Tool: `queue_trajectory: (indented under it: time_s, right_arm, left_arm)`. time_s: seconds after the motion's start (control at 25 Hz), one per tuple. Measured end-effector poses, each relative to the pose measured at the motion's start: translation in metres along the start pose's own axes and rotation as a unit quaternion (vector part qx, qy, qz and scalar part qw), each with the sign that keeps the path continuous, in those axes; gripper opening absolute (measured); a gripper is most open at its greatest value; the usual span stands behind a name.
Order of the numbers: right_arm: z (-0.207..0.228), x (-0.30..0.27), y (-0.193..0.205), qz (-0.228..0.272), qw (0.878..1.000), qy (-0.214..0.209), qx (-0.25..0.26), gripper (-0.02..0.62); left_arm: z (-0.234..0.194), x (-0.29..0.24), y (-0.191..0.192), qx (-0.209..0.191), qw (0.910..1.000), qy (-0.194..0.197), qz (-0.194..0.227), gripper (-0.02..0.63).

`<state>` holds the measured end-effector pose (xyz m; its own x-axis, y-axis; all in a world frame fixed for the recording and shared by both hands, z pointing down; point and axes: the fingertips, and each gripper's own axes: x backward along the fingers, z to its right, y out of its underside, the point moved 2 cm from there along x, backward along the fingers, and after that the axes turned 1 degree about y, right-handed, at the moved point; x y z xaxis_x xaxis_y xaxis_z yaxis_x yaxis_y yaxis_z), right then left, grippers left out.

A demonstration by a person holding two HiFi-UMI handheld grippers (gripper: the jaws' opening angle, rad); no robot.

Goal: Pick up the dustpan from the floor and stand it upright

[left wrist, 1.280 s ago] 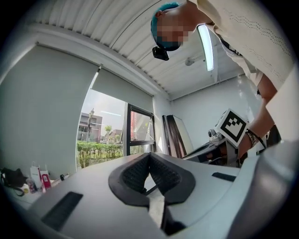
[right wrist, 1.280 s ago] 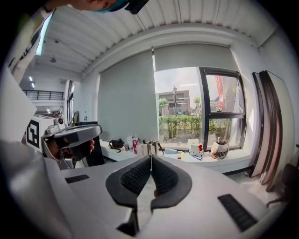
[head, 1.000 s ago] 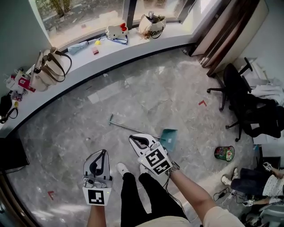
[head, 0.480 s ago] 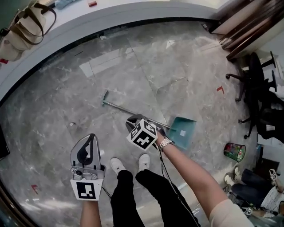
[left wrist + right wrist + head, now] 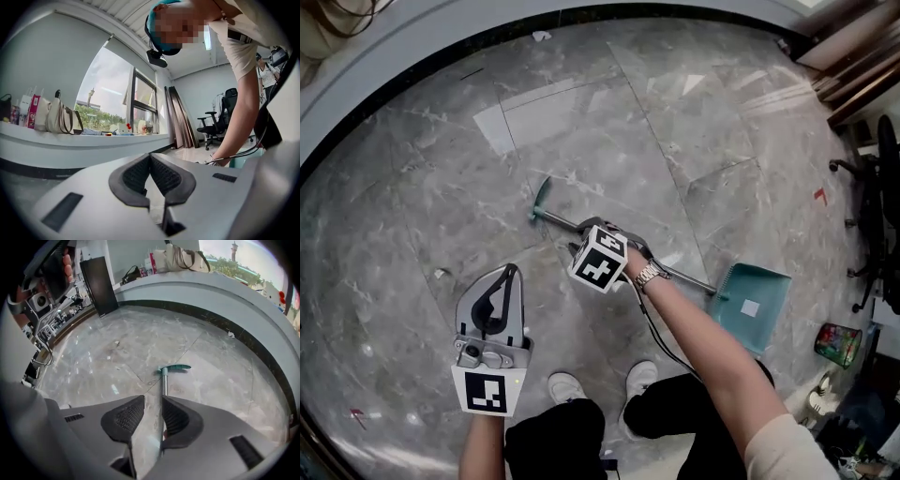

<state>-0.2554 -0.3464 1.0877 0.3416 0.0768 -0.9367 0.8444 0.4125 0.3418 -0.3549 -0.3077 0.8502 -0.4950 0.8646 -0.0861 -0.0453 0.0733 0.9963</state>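
Note:
The dustpan lies flat on the marble floor: a teal pan (image 5: 752, 306), a thin metal pole (image 5: 675, 275) and a teal grip (image 5: 540, 199). My right gripper (image 5: 609, 239) is lowered onto the pole's upper half. In the right gripper view its jaws (image 5: 152, 404) stand open, the pole (image 5: 163, 387) running along the gap close to the right pad, with the teal grip (image 5: 174, 368) ahead. My left gripper (image 5: 507, 277) hangs off to the left, away from the dustpan. Its pads (image 5: 150, 161) meet with nothing between them.
A curved white window ledge (image 5: 384, 66) rims the floor at the top. An office chair (image 5: 889, 197) and a green bin (image 5: 837, 343) stand at the right edge. The person's shoes (image 5: 567, 386) are just below the grippers. Bags (image 5: 180, 258) sit on the ledge.
The person has bent down and the head view has tipped lower. My right gripper has dropped onto the dustpan's pole. The left gripper stays held off to the side.

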Motion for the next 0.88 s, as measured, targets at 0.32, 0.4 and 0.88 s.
queue_trajectory:
  time_s: [0.32,0.4,0.88]
  right_arm:
    - [0.033,-0.1,0.005,-0.038,0.999,-0.024,0.026,0.106]
    - [0.036,-0.112,0.003,-0.042,0.999,-0.022,0.022,0.106]
    - [0.038,-0.129,0.011,-0.035,0.999,-0.023,-0.003,0.098]
  left_arm:
    - [-0.025,-0.011,0.09,-0.023,0.9995,0.003,0.019,0.011]
    - [-0.035,-0.01,0.097,-0.014,0.9994,-0.012,0.03,0.011]
    - [-0.025,-0.014,0.108,0.01,0.9998,-0.011,0.009,0.011]
